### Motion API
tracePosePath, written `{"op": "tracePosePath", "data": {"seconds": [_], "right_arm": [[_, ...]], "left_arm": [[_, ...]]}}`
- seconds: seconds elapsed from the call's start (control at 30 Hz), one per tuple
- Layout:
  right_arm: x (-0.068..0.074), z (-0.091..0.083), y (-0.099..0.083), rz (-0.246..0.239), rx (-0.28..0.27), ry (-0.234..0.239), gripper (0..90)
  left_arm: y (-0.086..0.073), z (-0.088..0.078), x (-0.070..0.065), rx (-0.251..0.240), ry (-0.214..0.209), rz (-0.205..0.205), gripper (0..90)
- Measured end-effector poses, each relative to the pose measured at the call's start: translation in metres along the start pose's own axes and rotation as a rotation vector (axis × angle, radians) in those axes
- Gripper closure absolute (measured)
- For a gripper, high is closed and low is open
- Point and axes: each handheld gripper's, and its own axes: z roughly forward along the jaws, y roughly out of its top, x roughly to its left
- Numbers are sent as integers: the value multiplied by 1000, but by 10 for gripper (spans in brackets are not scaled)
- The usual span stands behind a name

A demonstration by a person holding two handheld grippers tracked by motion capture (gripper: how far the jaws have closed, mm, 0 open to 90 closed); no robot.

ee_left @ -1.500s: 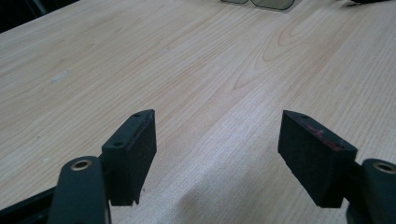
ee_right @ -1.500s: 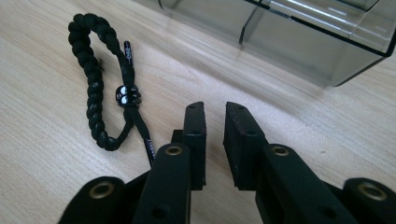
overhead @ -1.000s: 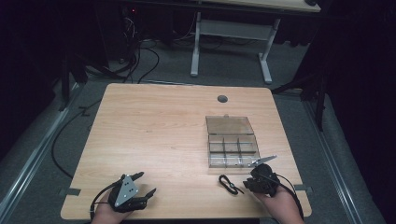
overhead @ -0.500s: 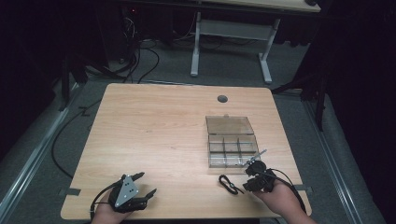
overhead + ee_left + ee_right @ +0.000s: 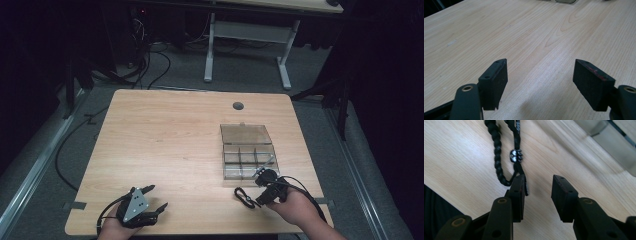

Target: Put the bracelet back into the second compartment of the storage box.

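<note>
On the pale wood-grain table (image 5: 165, 135), at about seven o'clock near the front edge, the left gripper (image 5: 152, 207) rested in the person's left hand (image 5: 112, 231), a grey three-cornered plate on its top. Its two black, blocky foam-faced jaws stood wide apart over bare board, with nothing between them.

Toward five o'clock lay one black bracelet (image 5: 245, 196), a loop of small round beads on a braided cord, with a single silvery knobbed bead (image 5: 515, 155) where the strands met. It lay flat on the wood, at nine o'clock of the right gripper (image 5: 262, 186) and at six o'clock of the box.

The right gripper's jaws had just been opening. In the right gripper view the gap between the two pads was empty; the cord's end lay against the outer tip of the left-hand pad, unclamped.

One clear plastic box (image 5: 248, 152), rectangular and hard-edged, sat at about three o'clock, its near half split into six small compartments, the far half one smoky flat panel.
</note>
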Motion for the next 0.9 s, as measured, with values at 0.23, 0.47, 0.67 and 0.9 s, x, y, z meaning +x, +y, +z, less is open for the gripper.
{"op": "tracePosePath", "data": {"seconds": [0.23, 0.47, 0.67, 0.9], "right_arm": [[12, 0, 9, -28, -3, 27, 538], [22, 12, 20, -35, -2, 45, 446], [24, 20, 26, -48, 3, 30, 442], [25, 24, 30, -62, 3, 7, 536]], "left_arm": [[0, 0, 0, 2, -4, 3, 284], [0, 0, 0, 2, -8, 1, 284], [0, 0, -1, 2, -9, 2, 284], [0, 0, -1, 2, -10, 3, 284]]}}
